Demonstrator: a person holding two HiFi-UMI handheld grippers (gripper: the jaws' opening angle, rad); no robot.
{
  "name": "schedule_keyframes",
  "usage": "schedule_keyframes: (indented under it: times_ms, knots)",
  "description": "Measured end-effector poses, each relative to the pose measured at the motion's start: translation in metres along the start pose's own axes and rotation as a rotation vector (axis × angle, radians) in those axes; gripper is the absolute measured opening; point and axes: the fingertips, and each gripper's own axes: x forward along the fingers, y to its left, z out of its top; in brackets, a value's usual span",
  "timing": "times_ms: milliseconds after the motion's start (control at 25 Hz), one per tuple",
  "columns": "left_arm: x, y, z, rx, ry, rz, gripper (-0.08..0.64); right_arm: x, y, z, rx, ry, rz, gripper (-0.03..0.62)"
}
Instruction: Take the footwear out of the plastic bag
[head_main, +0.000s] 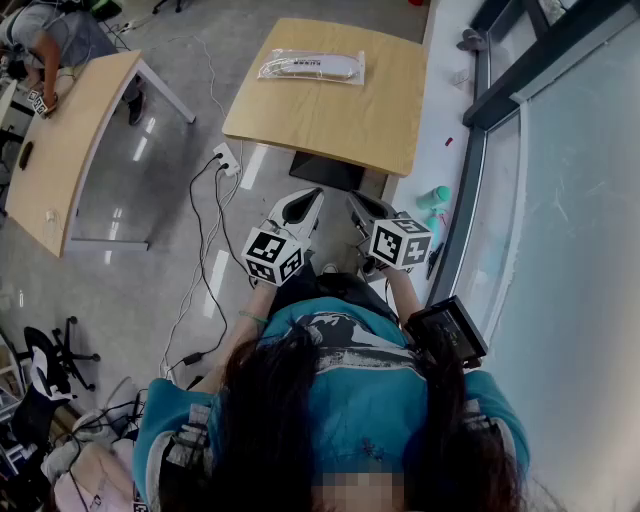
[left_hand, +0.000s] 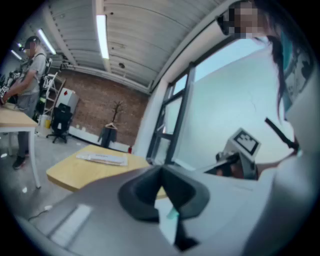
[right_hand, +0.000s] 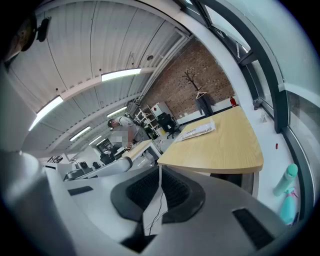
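A clear plastic bag (head_main: 310, 67) with pale footwear inside lies flat near the far edge of the wooden table (head_main: 340, 120). Both grippers hang in front of the person's body, short of the table and well apart from the bag. The left gripper (head_main: 303, 203) is shut with nothing in it, and so is the right gripper (head_main: 358, 208). In the left gripper view the shut jaw tips (left_hand: 161, 172) point towards the table and the bag (left_hand: 101, 158). From the right gripper view the closed jaws (right_hand: 159, 169) face the same bag (right_hand: 198, 130) across the tabletop (right_hand: 225, 150).
A second, curved table (head_main: 60, 150) stands at the left with another person (head_main: 50, 35) bent over it. Cables and a power strip (head_main: 226, 158) lie on the floor. A glass wall (head_main: 560, 200) runs along the right, with a teal bottle (head_main: 433, 197) on the sill.
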Motion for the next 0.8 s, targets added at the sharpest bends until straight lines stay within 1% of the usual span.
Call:
schedule_keyframes:
  times_ms: [160, 360, 560, 800]
  knots:
    - [0.002, 0.003, 0.004, 0.001, 0.002, 0.018, 0.001, 0.004, -0.004, 0.005, 0.006, 0.002, 0.01, 0.023]
    - [0.008, 0.017, 0.008, -0.012, 0.002, 0.036, 0.002, 0.017, -0.009, 0.016, 0.014, 0.003, 0.02, 0.023]
    - [0.027, 0.032, 0.008, -0.006, 0.016, 0.008, 0.001, 0.029, -0.033, 0.036, 0.05, -0.038, -0.021, 0.023]
    - [0.062, 0.077, 0.019, -0.025, 0.009, -0.02, 0.001, 0.062, -0.054, 0.061, 0.063, -0.046, -0.065, 0.023]
